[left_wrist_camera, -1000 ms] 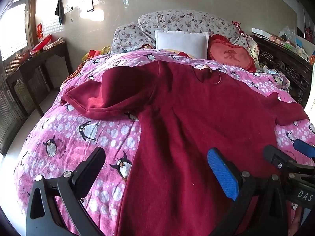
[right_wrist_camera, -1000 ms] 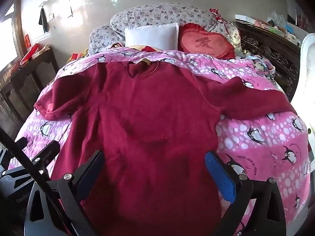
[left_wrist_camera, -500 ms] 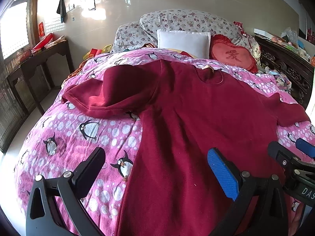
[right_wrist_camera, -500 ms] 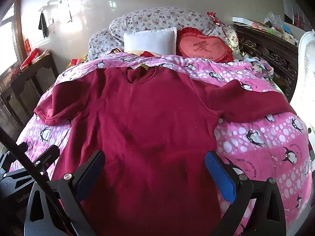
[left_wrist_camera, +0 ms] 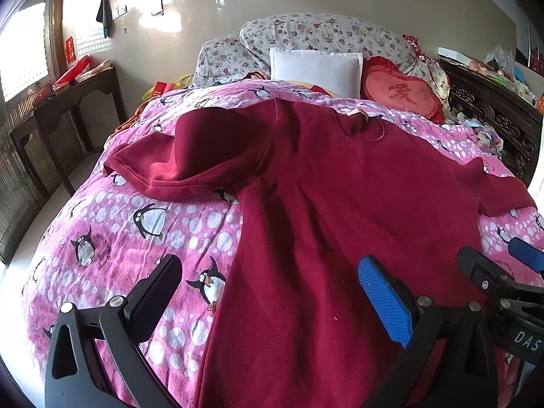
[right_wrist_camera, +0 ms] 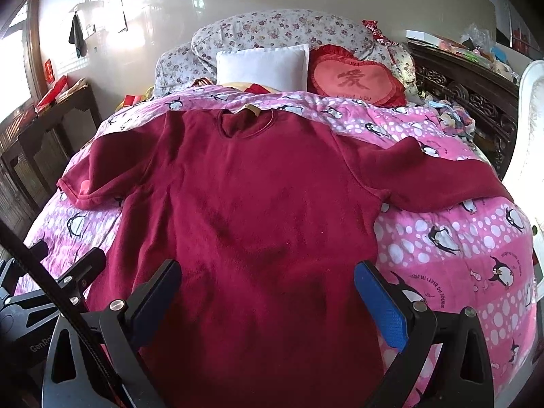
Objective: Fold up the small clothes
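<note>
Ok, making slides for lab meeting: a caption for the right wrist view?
Open right gripper poised over a dark red sweater spread flat on a pink penguin quilt.

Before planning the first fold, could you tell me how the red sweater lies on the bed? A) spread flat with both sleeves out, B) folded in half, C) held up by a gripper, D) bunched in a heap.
A: the sweater lies flat on the bed, sleeves out to each side, with the right gripper and the left gripper both open.

Glossy beige wall (left_wrist_camera: 374, 6), dark wood side table (left_wrist_camera: 64, 102), bright window (left_wrist_camera: 20, 54) at left.
</note>
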`<state>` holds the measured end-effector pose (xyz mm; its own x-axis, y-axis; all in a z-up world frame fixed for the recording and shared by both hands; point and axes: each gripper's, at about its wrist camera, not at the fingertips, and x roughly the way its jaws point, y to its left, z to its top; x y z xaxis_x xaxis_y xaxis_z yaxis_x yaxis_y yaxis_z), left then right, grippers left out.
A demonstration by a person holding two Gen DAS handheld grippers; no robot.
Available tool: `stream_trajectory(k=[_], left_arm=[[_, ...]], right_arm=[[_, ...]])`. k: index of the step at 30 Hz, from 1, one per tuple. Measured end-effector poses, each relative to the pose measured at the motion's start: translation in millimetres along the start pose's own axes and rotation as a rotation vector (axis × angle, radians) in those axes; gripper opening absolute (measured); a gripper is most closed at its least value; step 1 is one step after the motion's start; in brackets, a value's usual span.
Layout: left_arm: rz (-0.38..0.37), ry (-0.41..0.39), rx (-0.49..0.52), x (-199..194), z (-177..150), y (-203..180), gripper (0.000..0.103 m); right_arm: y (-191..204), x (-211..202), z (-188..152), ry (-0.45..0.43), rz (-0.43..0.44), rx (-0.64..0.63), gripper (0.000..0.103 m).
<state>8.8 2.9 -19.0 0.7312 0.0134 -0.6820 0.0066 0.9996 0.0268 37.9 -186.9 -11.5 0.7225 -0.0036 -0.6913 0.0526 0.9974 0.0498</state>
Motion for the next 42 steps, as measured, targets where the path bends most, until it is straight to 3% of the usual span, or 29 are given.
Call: stream_trajectory(k=[42], left_arm=[[-0.01, 0.034, -0.027, 13, -2, -1, 0.103]], right_arm=[[0, 14, -3, 0.027, 0.002, -0.008, 0.103]])
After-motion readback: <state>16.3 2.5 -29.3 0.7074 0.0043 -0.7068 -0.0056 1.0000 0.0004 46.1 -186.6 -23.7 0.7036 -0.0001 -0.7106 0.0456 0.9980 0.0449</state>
